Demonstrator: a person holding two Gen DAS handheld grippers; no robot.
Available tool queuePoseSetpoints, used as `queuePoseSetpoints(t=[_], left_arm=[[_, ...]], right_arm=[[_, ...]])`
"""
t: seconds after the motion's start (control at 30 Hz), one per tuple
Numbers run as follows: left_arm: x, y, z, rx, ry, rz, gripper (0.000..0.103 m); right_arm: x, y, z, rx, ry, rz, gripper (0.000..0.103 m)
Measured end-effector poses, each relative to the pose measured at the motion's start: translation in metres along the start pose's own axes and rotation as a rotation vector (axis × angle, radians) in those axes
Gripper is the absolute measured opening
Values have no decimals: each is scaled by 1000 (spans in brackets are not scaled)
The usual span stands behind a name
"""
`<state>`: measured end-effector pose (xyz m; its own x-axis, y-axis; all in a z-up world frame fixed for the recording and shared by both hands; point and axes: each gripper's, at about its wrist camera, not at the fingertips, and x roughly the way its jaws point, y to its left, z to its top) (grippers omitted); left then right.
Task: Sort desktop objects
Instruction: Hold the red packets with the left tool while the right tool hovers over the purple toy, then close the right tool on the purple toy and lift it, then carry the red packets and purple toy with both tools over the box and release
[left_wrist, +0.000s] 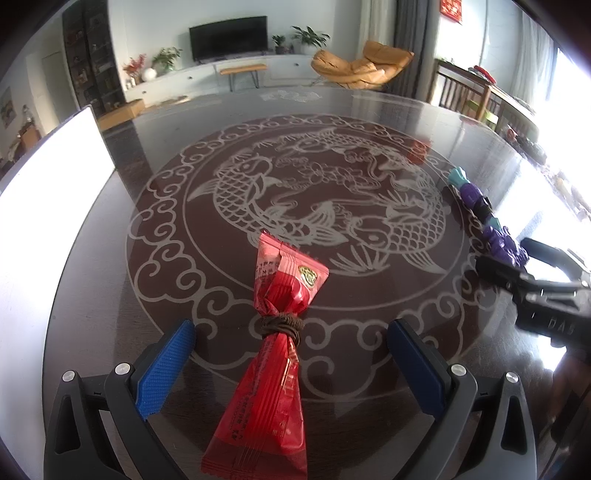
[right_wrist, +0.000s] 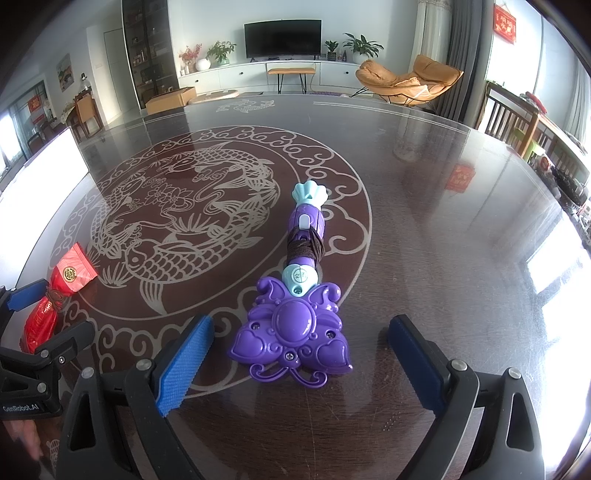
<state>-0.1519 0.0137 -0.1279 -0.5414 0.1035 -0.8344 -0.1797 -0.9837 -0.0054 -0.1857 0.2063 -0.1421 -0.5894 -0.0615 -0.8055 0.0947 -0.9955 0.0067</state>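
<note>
- While both claws hover low over table, approach step judged in hand: nothing gripped, nothing sorted.
- Left claw: spread wide, blue pads either side of red packet, apart from it, no contact seen.
- Packet lying flat, long axis 12-to-6 in left view, cinched at waist by brown band; near end running under frame edge at 6.
- Right claw: likewise wide, holding nothing; purple toy between pads, ornate head toward camera, clear gap each side.
- Toy handle stretching off to 12, teal tip farthest; dark cord wound round mid-handle.
- From left view, toy at 3 o'clock with right claw just behind it; from right view, packet at 9 with left claw straddling it.
- White panel at 9 o'clock, table edge; purpose unclear.
- Next move, as judged: ease forward a touch, close on packet waist and toy head. Packet soft, likely to crumple; toy hard and slick on glass, liable to skid if pinched off-centre.
- Destination for sorting not visible.
</note>
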Motion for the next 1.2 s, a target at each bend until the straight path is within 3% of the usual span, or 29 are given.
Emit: queuePoseSetpoints(t=[0.13,0.27,0.4,0.43,0.47,0.5,0.53,0.57,0.6,0.77,0.8,0.87,1.03,1.2], left_arm=[[-4,3,-3,106,44,-63,103],[-6,6,-4,127,75,-71,103],[-5,4,3,97,110,-45,103],[-6,4,4,95,102,-44,93],[-9,4,5,94,86,-43,75],[-12,6,6,89,65,-39,62],[-14,8,7,83,54,-34,32],[-16,10,9,73,49,-29,17],[-18,14,7,54,38,-16,17],[-47,27,-9,2,-69,-36,17],[-59,28,-13,-8,-100,-41,17],[-76,29,-18,-24,-141,-46,17],[-124,43,-28,-74,-226,-54,17],[-186,75,-38,-137,-305,-69,17]], right_arm=[[-2,-20,6,73,12,133,103],[3,-27,19,109,129,159,103],[15,-17,42,57,224,134,102],[17,-13,47,39,229,122,102],[20,-11,52,21,234,107,101],[27,-7,57,1,262,62,95],[29,-6,59,-10,270,14,77],[27,-5,62,-17,255,-10,67],[25,-5,64,-13,251,-17,45],[1,-8,56,-6,201,119,36],[-8,-8,54,-10,187,141,20],[-25,-7,50,-18,171,200,19],[-58,24,40,-104,117,219,19],[-99,61,56,-137,48,311,19]])
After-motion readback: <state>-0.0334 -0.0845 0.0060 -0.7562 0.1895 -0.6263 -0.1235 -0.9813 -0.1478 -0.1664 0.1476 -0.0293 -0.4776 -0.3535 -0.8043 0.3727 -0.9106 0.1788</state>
